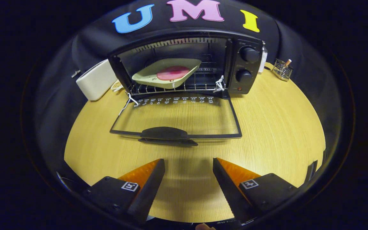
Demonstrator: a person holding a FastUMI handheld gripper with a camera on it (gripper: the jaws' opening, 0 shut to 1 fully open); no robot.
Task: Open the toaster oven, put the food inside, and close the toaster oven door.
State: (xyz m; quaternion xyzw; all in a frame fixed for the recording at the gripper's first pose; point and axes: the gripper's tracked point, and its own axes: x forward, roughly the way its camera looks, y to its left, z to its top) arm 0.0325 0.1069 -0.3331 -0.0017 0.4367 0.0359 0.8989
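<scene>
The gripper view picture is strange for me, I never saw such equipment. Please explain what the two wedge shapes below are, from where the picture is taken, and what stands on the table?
The two wedges are the fingers of a handheld gripper, a two-finger tool that a person carries. The camera rides on this tool and looks forward along the fingers, with a fisheye lens, so the picture is round and bent. The fingers stand apart and hold nothing.

Beyond them, on the wooden table, stands a black toaster oven. Its glass door is folded down flat toward the gripper. Inside, on the wire rack, lies a pale tray with pink food on it, so only closing the door remains. Beside the oven are a white box and a small wire holder.
</scene>
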